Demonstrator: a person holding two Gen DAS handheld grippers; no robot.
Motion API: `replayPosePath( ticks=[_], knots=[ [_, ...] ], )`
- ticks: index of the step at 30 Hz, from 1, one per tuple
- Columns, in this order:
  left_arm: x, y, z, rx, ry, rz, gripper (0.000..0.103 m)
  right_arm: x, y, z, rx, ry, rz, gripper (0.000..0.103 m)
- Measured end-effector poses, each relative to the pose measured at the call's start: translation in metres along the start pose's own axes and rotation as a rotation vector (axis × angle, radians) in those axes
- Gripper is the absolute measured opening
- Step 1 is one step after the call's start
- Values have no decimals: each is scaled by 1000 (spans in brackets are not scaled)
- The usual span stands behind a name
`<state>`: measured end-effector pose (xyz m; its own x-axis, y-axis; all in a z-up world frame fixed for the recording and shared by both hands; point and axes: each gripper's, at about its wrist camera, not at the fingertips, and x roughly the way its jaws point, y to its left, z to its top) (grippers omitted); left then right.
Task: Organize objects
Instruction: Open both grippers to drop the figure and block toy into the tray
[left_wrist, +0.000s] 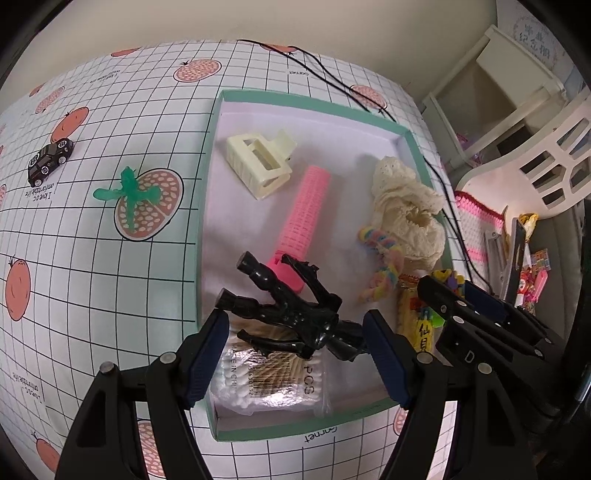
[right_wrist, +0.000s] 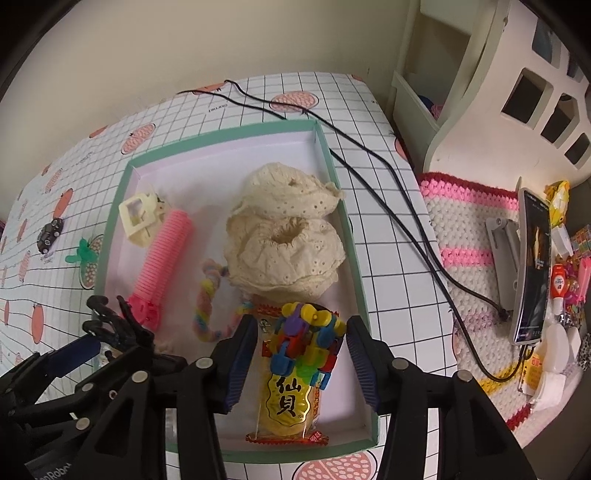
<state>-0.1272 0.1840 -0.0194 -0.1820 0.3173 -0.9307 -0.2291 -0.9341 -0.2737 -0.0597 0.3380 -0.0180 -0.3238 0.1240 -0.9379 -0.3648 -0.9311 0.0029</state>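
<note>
The left gripper (left_wrist: 295, 354) stands open over the near end of the green-rimmed box (left_wrist: 210, 147), and a black toy figure (left_wrist: 291, 314) lies between its fingers on a bag of cotton swabs (left_wrist: 266, 384), with no finger clearly touching it. The right gripper (right_wrist: 299, 362) is also open, its fingers on both sides of a colourful block toy (right_wrist: 306, 336) that lies on a yellow snack packet (right_wrist: 288, 402) inside the same box, while a green toy plane (left_wrist: 129, 192) and a small black car (left_wrist: 50, 160) lie outside on the checked tablecloth (left_wrist: 110, 277)

Black figure (left_wrist: 295, 317) lies atop swabs (left_wrist: 258, 373) — colourful toy (right_wrist: 306, 339) atop cracker (right_wrist: 288, 402).
</note>
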Motion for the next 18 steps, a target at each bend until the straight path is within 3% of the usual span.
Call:
replayPosePath(
  ticks=[8,11,18],
  knots=[
    [-13,-3,-9,-15,-27,-49,76,-19,2,5,7,-54,19,54],
    [-15,-5,4,-23,-39,-61,76,-26,3,6,12,-72,26,54],
    [-32,17,7,-79,-88,-9,76,-27,6,6,5,-77,28,57]
  ],
)
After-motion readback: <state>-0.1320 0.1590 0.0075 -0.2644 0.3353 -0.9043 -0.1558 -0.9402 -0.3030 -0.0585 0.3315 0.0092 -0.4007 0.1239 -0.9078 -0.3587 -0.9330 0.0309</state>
